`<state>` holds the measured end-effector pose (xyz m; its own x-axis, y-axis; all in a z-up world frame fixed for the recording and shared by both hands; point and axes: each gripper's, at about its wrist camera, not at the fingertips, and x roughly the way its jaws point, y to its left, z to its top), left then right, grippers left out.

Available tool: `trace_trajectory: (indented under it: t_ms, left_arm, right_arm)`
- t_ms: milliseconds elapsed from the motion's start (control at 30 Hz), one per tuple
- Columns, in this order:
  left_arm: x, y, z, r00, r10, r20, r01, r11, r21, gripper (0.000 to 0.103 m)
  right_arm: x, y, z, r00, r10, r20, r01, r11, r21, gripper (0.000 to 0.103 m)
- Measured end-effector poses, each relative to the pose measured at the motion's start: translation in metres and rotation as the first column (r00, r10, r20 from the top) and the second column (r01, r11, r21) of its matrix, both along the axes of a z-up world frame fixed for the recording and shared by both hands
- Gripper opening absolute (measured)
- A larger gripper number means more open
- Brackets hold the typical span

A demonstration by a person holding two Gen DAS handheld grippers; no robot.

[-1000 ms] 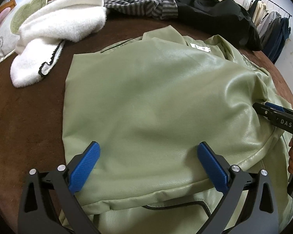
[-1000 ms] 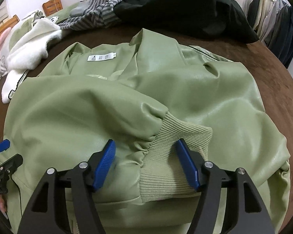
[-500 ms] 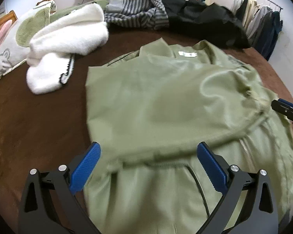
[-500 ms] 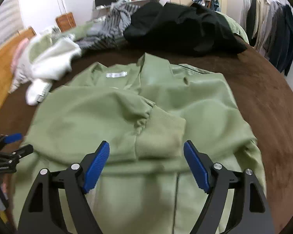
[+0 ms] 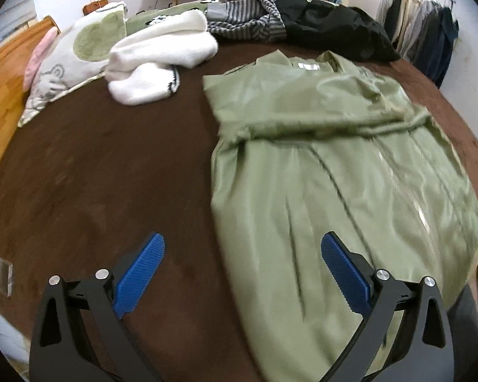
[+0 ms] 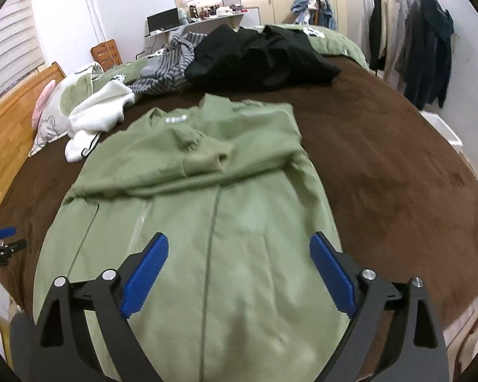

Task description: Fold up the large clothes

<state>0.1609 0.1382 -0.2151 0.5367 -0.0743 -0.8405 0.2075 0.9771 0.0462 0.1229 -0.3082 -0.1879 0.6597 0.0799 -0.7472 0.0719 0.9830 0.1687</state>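
- My left gripper has its jaws spread wide with nothing between them, above the brown bed cover just beside the jacket's edge.
- My right gripper has just been opening its jaws; they now stand wide and empty above the lower front of the green jacket.
- The jacket lies flat on the bed, with both sleeves crossed over the chest, the ribbed cuff on top.
- Its long axis runs away from me: collar and white label at the far end, hem nearest.
- I judge the next step is folding the hem up toward the collar. I'd pinch both hem corners evenly (the glossy fabric looks slippery) and lift together so the sleeves stay put.
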Motion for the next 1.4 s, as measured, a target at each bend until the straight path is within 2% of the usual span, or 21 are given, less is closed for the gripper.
trace_trajectory:
  t_ms: [67,267,433,567,733,1000,1233,1400]
  left_arm:
    - [-0.015,0.002,0.002,1.0,-0.005,0.003,0.005,1.0,0.026,0.097]
    - [-0.056,-0.002,-0.005,0.995,-0.073,-0.071,0.073,0.997,-0.006,0.097]
    - [-0.079,-0.002,-0.021,0.989,-0.085,-0.122,0.072,0.991,-0.111,0.097]
    - [-0.088,-0.005,-0.03,0.986,-0.081,-0.147,0.057,0.986,-0.159,0.097]
    - [-0.089,-0.012,-0.042,0.983,-0.076,-0.167,0.048,0.985,-0.166,0.097]
    - [-0.088,-0.017,-0.066,0.973,-0.062,-0.222,0.009,0.972,-0.233,0.097]
    - [-0.088,-0.022,-0.078,0.966,-0.072,-0.248,0.008,0.968,-0.25,0.097]
    - [-0.082,-0.018,-0.078,0.96,-0.076,-0.268,-0.017,0.945,-0.328,0.097]
  right_arm:
    - [-0.021,-0.01,-0.002,1.0,-0.003,0.008,0.003,1.0,0.008,0.097]
    - [-0.062,-0.031,-0.015,1.0,-0.002,0.0,0.002,1.0,0.028,0.097]
    - [-0.083,-0.046,-0.032,1.0,0.02,-0.013,-0.02,0.998,0.054,0.097]
    - [-0.093,-0.054,-0.043,0.999,0.033,-0.01,-0.031,0.995,0.1,0.097]
    - [-0.093,-0.061,-0.056,0.998,0.052,-0.026,-0.048,0.987,0.153,0.097]
    - [-0.088,-0.069,-0.079,0.994,0.097,-0.056,-0.083,0.973,0.217,0.097]
    - [-0.08,-0.062,-0.103,0.992,0.084,-0.098,-0.062,0.975,0.214,0.097]
    - [-0.079,-0.058,-0.103,0.992,0.089,-0.087,-0.066,0.97,0.233,0.097]
